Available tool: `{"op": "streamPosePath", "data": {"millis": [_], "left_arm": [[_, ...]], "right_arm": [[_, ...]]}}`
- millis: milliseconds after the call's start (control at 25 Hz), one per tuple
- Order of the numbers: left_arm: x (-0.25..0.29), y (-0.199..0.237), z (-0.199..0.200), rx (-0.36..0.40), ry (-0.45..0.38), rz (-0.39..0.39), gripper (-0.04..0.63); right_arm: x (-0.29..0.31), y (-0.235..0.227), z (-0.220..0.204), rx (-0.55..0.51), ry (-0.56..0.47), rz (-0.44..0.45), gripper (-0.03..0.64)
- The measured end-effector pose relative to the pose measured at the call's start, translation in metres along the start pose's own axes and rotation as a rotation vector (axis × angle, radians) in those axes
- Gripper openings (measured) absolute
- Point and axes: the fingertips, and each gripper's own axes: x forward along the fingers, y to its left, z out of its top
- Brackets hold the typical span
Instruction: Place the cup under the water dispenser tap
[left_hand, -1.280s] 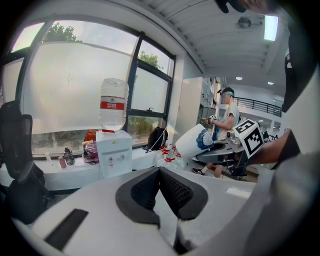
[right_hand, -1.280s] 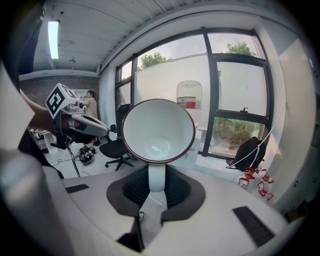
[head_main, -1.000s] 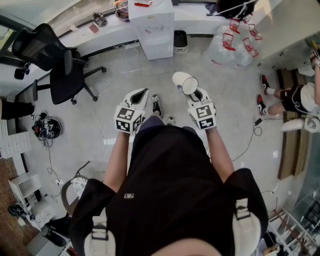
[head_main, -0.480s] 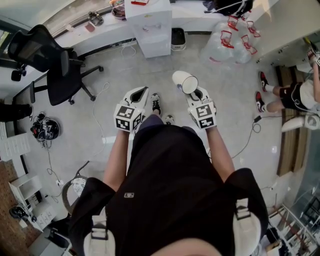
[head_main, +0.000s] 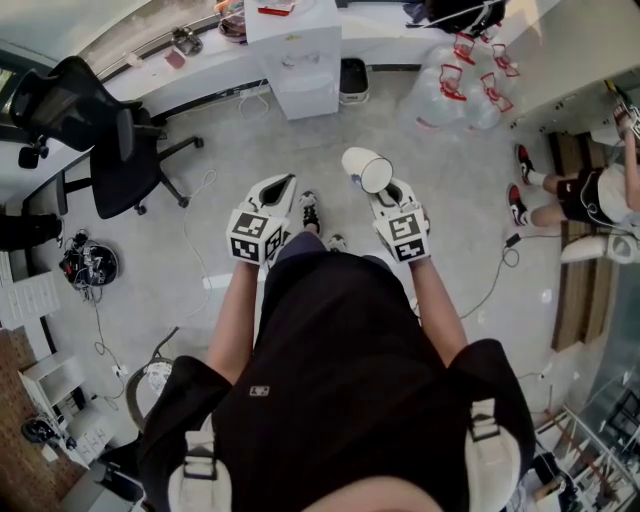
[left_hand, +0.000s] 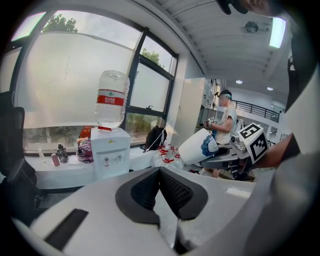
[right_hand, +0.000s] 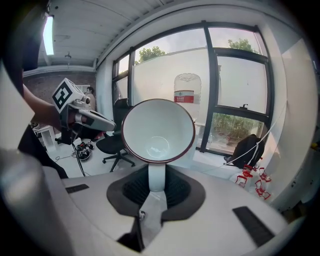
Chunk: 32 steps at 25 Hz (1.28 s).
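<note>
A white cup (head_main: 368, 168) with a dark red rim lies tilted on its side in front of my right gripper (head_main: 385, 187), which is shut on its handle (right_hand: 156, 177). The cup's mouth (right_hand: 158, 131) faces the right gripper view's camera and hides most of what stands behind it. The white water dispenser (head_main: 297, 55), with a clear bottle (left_hand: 112, 100) on top, stands by the window counter well ahead, apart from both grippers. My left gripper (head_main: 284, 184) is held beside the right one; its dark pads (left_hand: 172, 187) meet with nothing between them. From the left gripper view the cup (left_hand: 197, 147) shows at the right.
A black office chair (head_main: 95, 130) stands at the left. Several clear water jugs (head_main: 460, 85) are heaped right of the dispenser. A white counter (head_main: 200, 60) runs along the window. A person (head_main: 590, 195) sits at the far right. Cables trail over the grey floor (head_main: 505, 275).
The room has slid slightly up and left in the head view. Both grippers keep their pose in front of the body, and the cup stays in the right one.
</note>
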Motion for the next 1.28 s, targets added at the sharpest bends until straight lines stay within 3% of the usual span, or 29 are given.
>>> {"op": "streamPosePath", "data": {"millis": [480, 1280], "left_arm": [[0.035, 0.023, 0.026, 0.017, 0.0, -0.035, 0.0], [0.079, 0.103, 0.053, -0.009, 0.017, -0.093, 0.0]], "right_arm": [[0.026, -0.024, 0.01, 0.025, 0.022, -0.021, 0.04], [0.104, -0.035, 0.048, 0.017, 0.075, -0.034, 0.04]]}}
